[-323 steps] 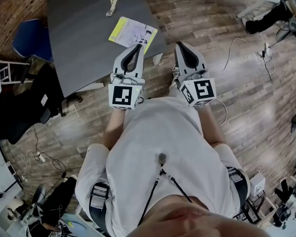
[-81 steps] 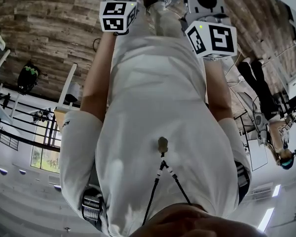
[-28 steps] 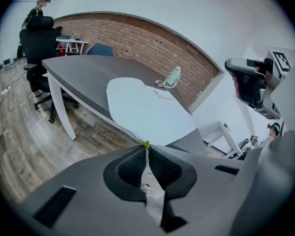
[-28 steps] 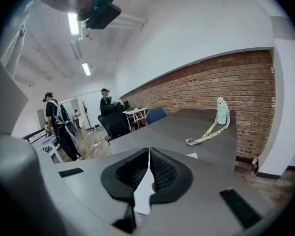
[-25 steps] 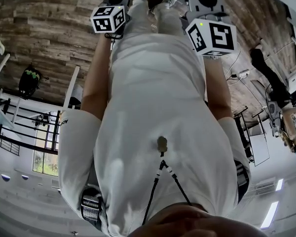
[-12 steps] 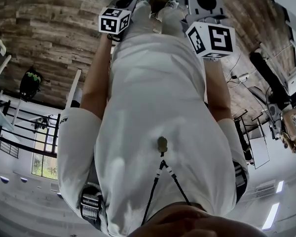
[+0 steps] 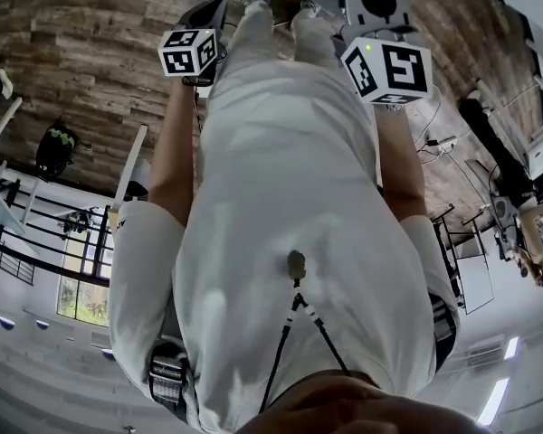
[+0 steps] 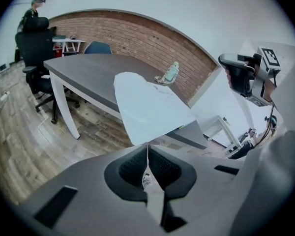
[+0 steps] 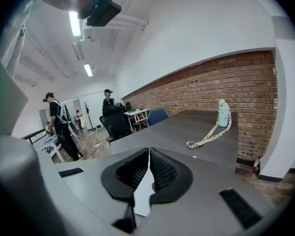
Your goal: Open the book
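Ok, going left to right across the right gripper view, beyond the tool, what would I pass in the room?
Standing person → black office chair → blue chair → bottle with a strap on the grey table → small bottle low at the right.

No legible text, it seems

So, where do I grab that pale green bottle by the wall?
Pinch the pale green bottle's round body at mid-height, coming level across the grey table: it stands upright with the brick wall behind, and its strap trails left, so keep right.
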`<state>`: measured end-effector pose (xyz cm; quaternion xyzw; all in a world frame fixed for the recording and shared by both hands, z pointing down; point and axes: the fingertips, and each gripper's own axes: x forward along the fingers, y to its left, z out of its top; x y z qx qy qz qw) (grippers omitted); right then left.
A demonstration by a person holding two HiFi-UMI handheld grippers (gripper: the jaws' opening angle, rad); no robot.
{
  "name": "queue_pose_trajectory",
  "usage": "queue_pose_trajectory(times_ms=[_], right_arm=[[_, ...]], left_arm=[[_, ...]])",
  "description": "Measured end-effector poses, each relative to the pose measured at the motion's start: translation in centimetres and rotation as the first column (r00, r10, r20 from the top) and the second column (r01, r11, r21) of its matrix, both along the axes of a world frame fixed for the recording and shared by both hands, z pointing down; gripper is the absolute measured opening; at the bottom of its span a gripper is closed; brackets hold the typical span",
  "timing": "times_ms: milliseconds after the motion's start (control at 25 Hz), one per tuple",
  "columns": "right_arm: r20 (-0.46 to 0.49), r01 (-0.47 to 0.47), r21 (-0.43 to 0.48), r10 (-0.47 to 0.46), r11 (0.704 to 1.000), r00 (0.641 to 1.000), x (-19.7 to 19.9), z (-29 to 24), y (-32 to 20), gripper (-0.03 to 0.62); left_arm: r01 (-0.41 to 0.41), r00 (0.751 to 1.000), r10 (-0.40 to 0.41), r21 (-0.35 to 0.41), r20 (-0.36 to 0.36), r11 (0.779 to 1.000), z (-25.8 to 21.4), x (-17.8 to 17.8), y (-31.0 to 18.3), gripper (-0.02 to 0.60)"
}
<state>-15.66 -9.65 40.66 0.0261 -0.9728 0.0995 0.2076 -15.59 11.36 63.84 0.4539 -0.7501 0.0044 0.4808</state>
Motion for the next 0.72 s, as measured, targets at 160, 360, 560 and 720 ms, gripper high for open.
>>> queue_pose_trajectory(times_ms=[160,360,560,720], right_arm=[[0.011,0.028,-0.003,-0.028,1.0,1.0,2.0,-0.3,-1.9,0.038],[0.03,0.058,-0.005,-0.058,0.998,0.998,4.4,-0.8,-3.9,0.037],[0.067,0.086,-0.007,-0.086,0.996,0.994,5.9,-2.6,-5.6,0.037],[0.105,0.116,0.007,-0.116,0.993,0.988,7.4,-4.6,-6.1,0.038]], left_arm=[[0.071,0.994,-0.074,0.032,0.085,0.997,-3.1,0.8,-1.6,0.025],[0.098,0.966,-0.119,0.101,0.23,0.99,-8.3,1.5,-5.1,0.025],[0.044,0.912,-0.109,0.17,0.396,0.984,-15.5,2.4,-9.6,0.025],[-0.008,0.861,-0.101,0.211,0.498,0.977,-20.7,3.9,-12.8,0.025]])
